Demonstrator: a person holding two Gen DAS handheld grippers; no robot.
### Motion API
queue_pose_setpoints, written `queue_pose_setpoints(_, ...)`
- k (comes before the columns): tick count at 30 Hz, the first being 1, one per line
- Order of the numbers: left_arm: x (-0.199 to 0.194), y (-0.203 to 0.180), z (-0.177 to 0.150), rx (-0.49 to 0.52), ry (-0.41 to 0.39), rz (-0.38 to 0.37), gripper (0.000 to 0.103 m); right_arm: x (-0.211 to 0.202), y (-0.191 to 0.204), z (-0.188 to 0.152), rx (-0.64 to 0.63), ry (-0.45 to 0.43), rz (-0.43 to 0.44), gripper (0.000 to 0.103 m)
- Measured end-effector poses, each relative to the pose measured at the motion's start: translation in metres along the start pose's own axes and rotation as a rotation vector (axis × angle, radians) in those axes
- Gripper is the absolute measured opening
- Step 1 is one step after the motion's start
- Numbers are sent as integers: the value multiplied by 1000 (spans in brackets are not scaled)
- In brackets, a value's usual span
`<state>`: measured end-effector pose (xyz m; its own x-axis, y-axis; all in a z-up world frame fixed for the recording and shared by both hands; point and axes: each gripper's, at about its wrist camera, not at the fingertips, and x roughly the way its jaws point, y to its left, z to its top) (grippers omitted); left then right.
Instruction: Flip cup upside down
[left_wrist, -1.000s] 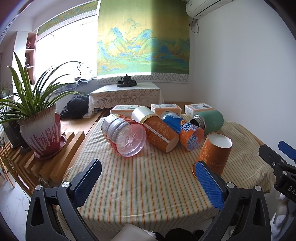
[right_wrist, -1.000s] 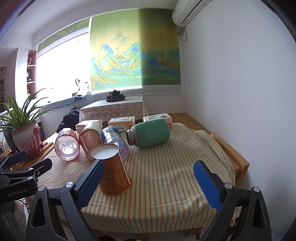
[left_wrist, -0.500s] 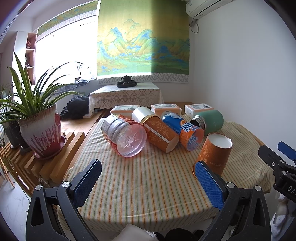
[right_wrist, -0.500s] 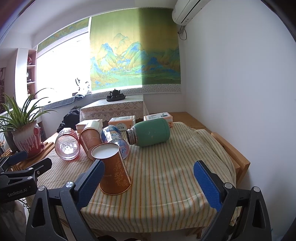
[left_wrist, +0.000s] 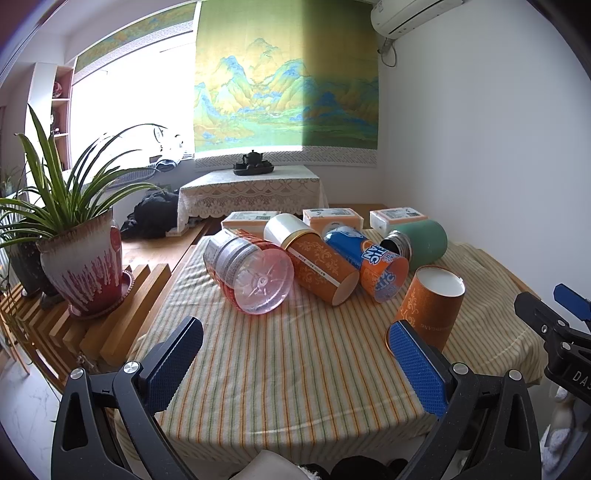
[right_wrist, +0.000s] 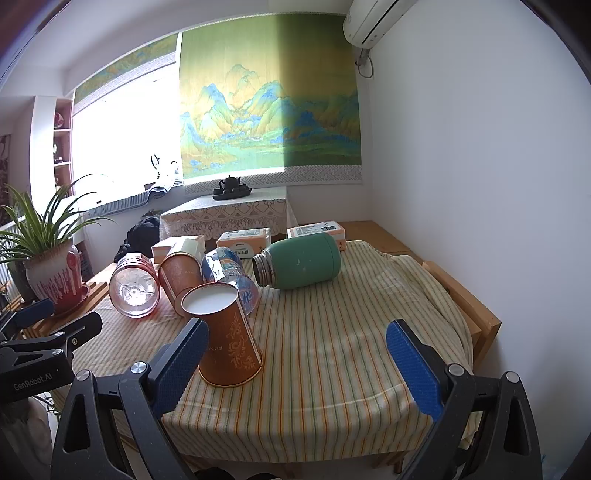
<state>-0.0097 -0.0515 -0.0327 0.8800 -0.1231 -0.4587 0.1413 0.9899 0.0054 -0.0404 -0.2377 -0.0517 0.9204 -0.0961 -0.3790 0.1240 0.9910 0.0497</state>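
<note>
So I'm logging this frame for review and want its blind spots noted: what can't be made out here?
- Orange paper cup: its lower left side is covered by the right gripper's finger in the right wrist view; in the left wrist view the left gripper's finger hides its base.
- Clear plastic bottle: its far end is out of sight in both views.
- Boxes behind the row: label print too small to read.
</note>
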Motion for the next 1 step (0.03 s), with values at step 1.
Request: queue_pose_setpoints(1, 0, 0, 0, 1, -3, 4, 102, 0, 1, 0, 0, 1, 0, 95)
